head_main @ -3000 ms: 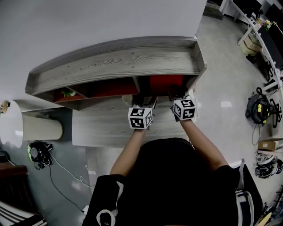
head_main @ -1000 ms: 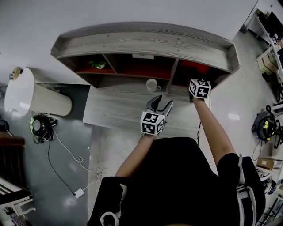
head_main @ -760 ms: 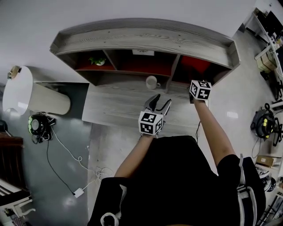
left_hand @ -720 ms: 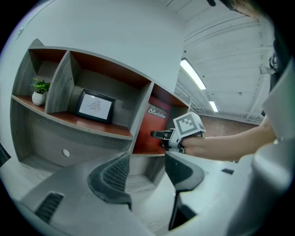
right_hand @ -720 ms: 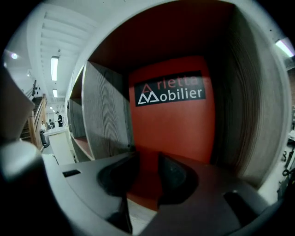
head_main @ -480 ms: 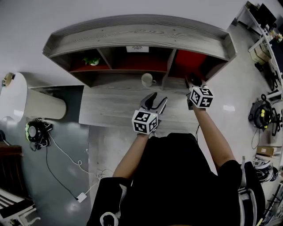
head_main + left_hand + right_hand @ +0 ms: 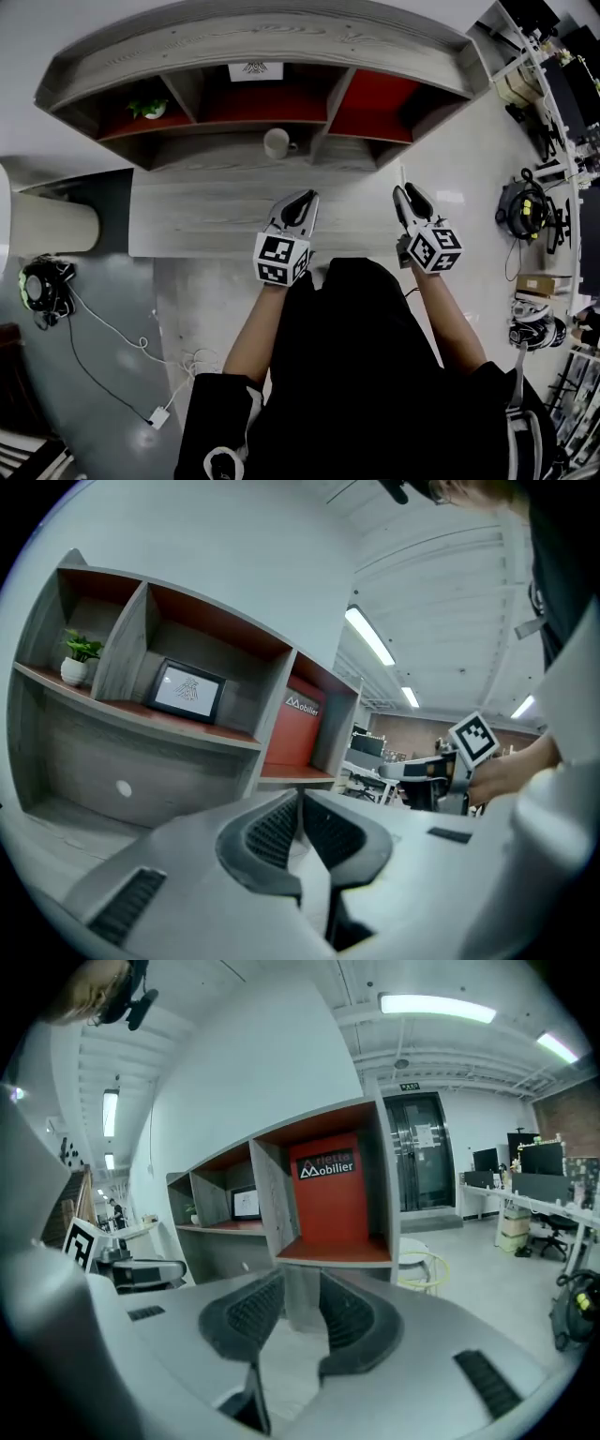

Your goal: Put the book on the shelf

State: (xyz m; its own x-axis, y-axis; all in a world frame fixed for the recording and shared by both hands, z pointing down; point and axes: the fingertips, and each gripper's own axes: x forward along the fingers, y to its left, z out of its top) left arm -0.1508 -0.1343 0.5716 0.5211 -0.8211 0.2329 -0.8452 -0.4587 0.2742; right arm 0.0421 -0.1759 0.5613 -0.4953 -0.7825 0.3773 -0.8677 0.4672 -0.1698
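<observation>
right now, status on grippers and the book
Left gripper just closed, empty. Right gripper open, empty. Red book upright in shelf, right compartment. Nothing blocking.

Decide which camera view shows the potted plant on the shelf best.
The left gripper view: the potted plant stands side-on in the end compartment, white pot and green leaves both clear. The head view shows only a small green patch from above; the right gripper view shows a tiny distant speck.
</observation>
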